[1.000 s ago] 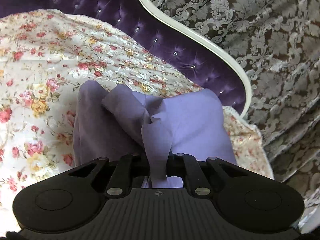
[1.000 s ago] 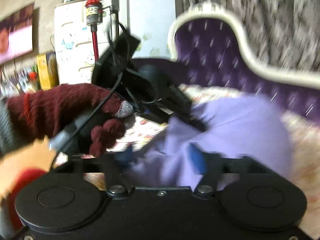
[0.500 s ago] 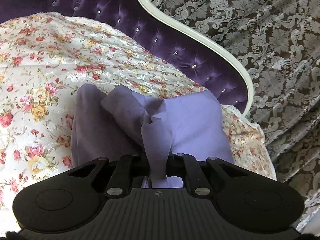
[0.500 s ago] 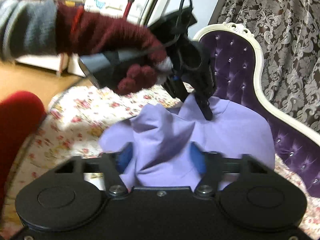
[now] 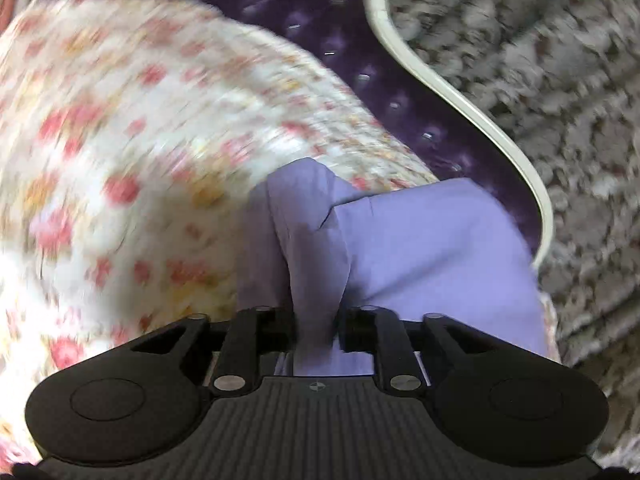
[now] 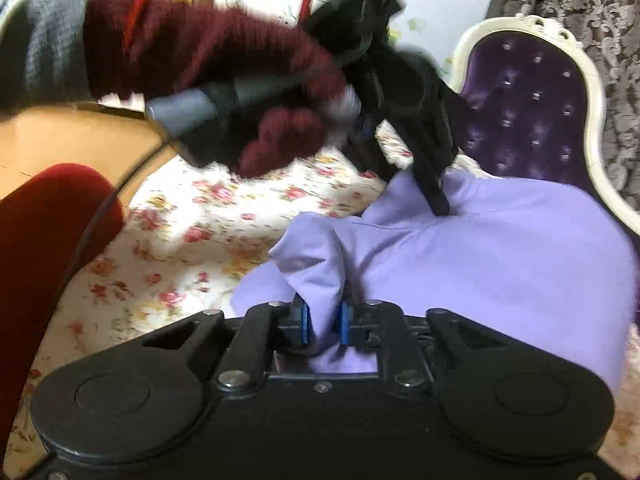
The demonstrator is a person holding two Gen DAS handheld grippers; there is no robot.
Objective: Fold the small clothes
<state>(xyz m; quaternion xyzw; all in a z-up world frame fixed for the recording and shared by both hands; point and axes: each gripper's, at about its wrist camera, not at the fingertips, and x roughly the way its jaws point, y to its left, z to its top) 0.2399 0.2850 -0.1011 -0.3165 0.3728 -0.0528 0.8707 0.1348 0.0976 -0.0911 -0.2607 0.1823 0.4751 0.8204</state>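
Observation:
A lavender garment (image 5: 432,248) lies bunched on the floral cover (image 5: 120,160). My left gripper (image 5: 318,332) is shut on a gathered fold of it, which rises between the jaws. In the right wrist view the same garment (image 6: 500,264) spreads to the right, and my right gripper (image 6: 322,330) is shut on another bunched fold between its blue pads (image 6: 304,326). The left gripper (image 6: 434,196), held by a maroon-gloved hand (image 6: 224,92), pinches the garment's far edge there.
A purple tufted seat back (image 6: 528,112) with a white frame (image 5: 460,104) borders the cover. A brocade curtain (image 5: 540,60) hangs behind it. A red cushion (image 6: 52,232) sits at the left, with wood floor (image 6: 72,136) beyond the cover.
The left view has swung and blurred, with the fold now narrower between the jaws. The right gripper's jaws have closed in on the lavender fold.

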